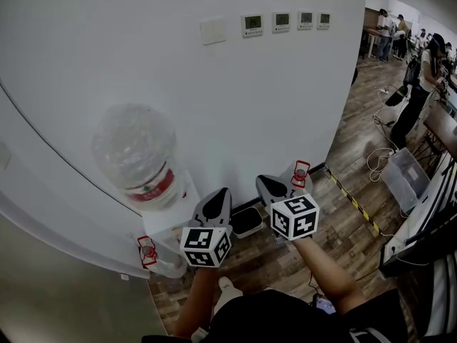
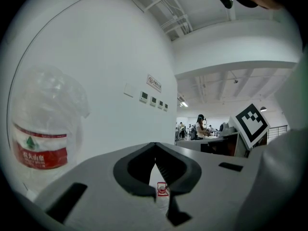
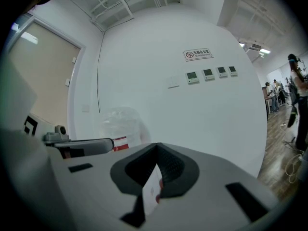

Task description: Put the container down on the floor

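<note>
1. Pointing toward the white wall (image 1: 143,48), the left hand-held gripper (image 1: 220,196) and the right hand-held gripper (image 1: 266,183) hang side by side above the wooden floor (image 1: 350,213).
2. The left jaws are closed tip to tip. A small red-printed thing (image 2: 162,189) shows through the slit behind the tips.
3. The right jaws also meet at the tips. A white sliver (image 3: 151,189) with red marks sits in their slit; whether it is clamped cannot be told.
4. A clear red-printed container (image 1: 300,171) is just beside the right hand-held gripper's tip.
5. A second clear container (image 1: 166,264) lies low by the foot of the water dispenser (image 1: 175,209), below its upturned bottle (image 1: 136,156).
</note>
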### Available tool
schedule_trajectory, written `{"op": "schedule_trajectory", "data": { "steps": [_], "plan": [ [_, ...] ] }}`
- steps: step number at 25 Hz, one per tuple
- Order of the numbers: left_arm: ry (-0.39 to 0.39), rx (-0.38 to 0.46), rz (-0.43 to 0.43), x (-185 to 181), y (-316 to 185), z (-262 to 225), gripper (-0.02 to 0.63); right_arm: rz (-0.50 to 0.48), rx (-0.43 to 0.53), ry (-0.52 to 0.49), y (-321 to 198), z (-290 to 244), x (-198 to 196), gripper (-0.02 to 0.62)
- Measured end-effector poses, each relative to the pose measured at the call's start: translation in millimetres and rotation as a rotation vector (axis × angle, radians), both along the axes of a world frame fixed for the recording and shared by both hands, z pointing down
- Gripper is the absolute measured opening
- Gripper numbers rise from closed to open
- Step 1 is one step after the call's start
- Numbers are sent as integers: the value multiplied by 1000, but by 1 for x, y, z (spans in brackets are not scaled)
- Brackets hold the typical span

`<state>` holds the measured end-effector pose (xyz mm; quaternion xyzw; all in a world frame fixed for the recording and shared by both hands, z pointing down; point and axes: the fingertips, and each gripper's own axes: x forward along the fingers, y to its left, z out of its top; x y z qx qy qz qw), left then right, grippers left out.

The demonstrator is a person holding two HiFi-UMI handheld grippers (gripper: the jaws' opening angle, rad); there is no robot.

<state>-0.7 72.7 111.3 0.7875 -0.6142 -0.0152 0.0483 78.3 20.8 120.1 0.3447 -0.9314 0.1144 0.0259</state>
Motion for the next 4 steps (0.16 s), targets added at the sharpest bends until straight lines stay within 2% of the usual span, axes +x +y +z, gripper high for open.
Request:
{"op": "schedule_trajectory", "data": {
  "steps": [4],
  "plan": [
    [-7,4,-7,-4,2,-1,17,8,11,-1,0,3,-1,29]
  ]
}}
